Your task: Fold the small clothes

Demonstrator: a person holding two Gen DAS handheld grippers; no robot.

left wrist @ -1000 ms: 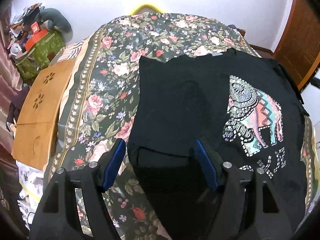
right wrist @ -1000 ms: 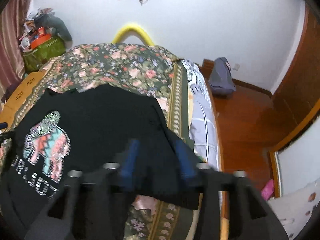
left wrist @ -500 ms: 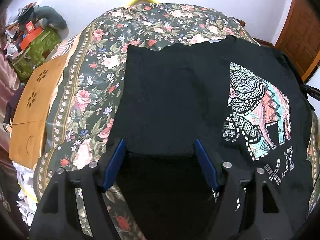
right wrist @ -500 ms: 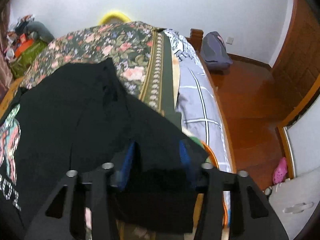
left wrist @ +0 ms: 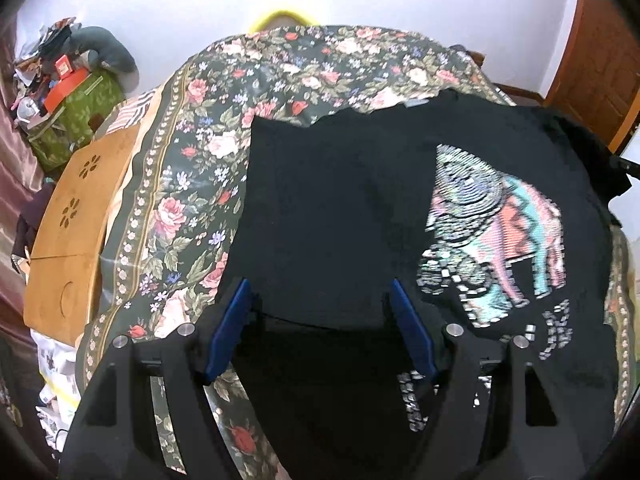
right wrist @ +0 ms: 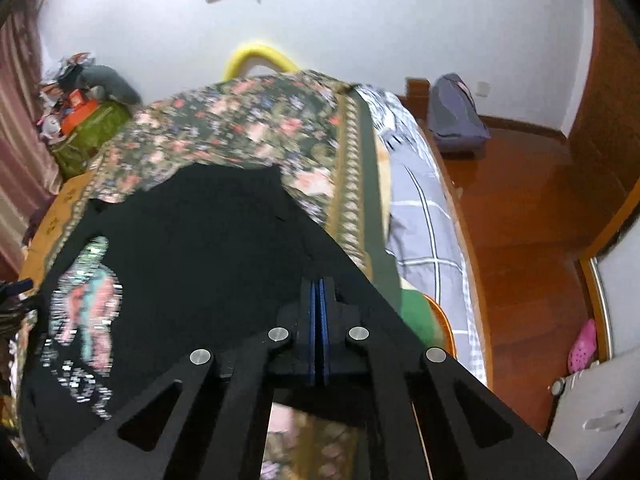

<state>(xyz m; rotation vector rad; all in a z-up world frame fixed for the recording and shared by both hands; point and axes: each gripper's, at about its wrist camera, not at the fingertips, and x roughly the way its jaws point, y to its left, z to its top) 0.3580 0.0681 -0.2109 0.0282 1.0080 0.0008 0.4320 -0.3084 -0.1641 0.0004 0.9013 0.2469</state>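
Left wrist view: a black T-shirt (left wrist: pixel 328 208) with a patterned elephant print (left wrist: pixel 496 240) at centre right lies spread on a dark floral bedspread (left wrist: pixel 192 184) that fills the middle of the frame. At the bottom, the left gripper (left wrist: pixel 320 332) has its blue-padded fingers (left wrist: pixel 228 328) spread wide, with a folded edge of the shirt lying between them; whether the pads touch the cloth cannot be told. A wooden folding table (left wrist: pixel 72 224) sits at the left edge, and a green floral bag (left wrist: pixel 80 116) piled with clutter fills the upper left. A brown door (left wrist: pixel 600 60) shows at upper right.

Right wrist view, somewhat blurred: the right gripper (right wrist: pixel 319 320) at lower centre has its blue pads pressed flat together, apparently pinching the shirt's right-hand edge where the black cloth meets them. Only this view shows the bed's right side: a grey checked sheet (right wrist: pixel 424 216), a polished wooden floor (right wrist: pixel 520 208), a grey backpack (right wrist: pixel 456 116) against the white wall, and a pink sandal (right wrist: pixel 582 346) at lower right. A yellow curved bar (right wrist: pixel 260 58) rises behind the bed at top centre.
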